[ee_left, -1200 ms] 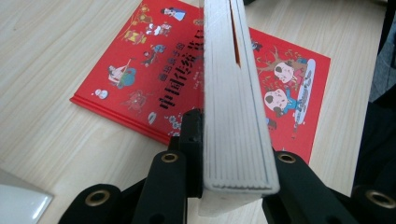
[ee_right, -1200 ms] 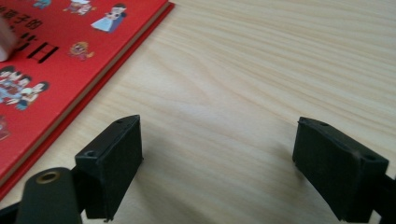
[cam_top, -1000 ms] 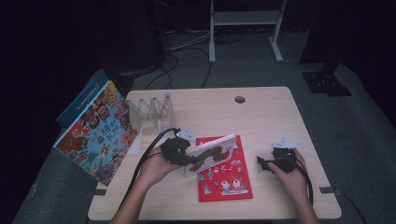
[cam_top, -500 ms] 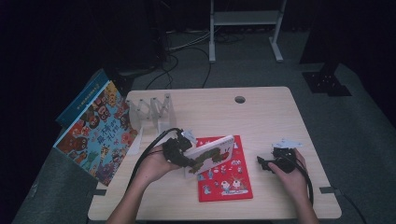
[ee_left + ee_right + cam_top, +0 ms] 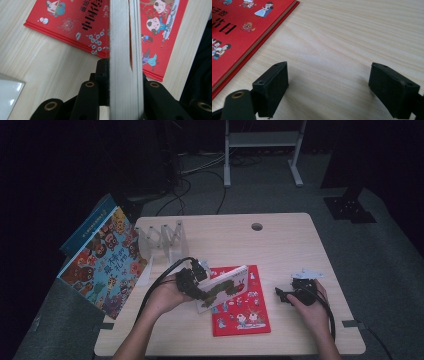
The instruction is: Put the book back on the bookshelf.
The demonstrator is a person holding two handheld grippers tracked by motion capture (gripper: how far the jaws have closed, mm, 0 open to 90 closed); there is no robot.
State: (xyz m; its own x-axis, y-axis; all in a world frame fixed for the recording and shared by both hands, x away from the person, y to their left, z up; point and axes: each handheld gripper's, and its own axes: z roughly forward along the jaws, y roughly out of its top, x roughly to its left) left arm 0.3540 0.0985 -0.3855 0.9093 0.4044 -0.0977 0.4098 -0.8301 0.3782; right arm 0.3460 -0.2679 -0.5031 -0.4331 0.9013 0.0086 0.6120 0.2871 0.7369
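A white-edged picture book stands tilted on its edge, lifted over a flat red book.

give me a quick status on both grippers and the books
Left gripper shut on the lifted book, held edge-up over the red book. Right gripper open, empty, over bare table. Clear rack stands beyond, nothing blocking.

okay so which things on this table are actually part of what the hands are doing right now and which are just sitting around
In use:
left gripper, shut on the white-edged book
red book lying flat under it
right gripper, open, empty

Lying about:
clear rack
big picture books leaning at the table's left edge
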